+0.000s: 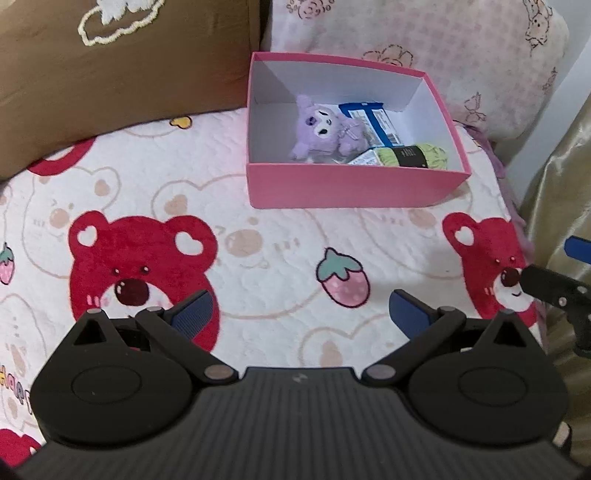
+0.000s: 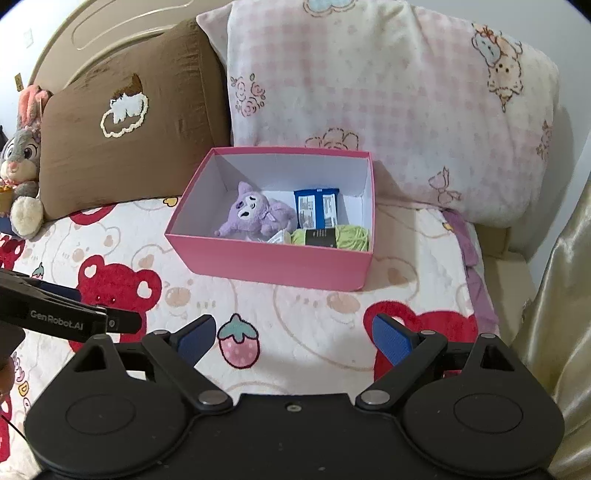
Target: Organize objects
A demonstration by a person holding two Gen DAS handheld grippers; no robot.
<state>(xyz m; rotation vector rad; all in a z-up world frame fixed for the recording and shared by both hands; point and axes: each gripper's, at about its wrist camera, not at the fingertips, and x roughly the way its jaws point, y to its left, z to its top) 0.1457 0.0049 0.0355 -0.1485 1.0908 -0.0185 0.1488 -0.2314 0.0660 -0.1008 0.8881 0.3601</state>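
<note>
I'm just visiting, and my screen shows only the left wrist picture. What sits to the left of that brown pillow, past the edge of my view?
Observer: A grey plush rabbit with pink ears sits right beside the brown pillow.
Operator: And the other tongs? I see only a black bit at my right edge.
Observer: The right tongs stand wide open with nothing between them, above the blanket and short of the pink box.
Operator: What is behind the pillows?
Observer: A beige headboard rises behind them.
</note>
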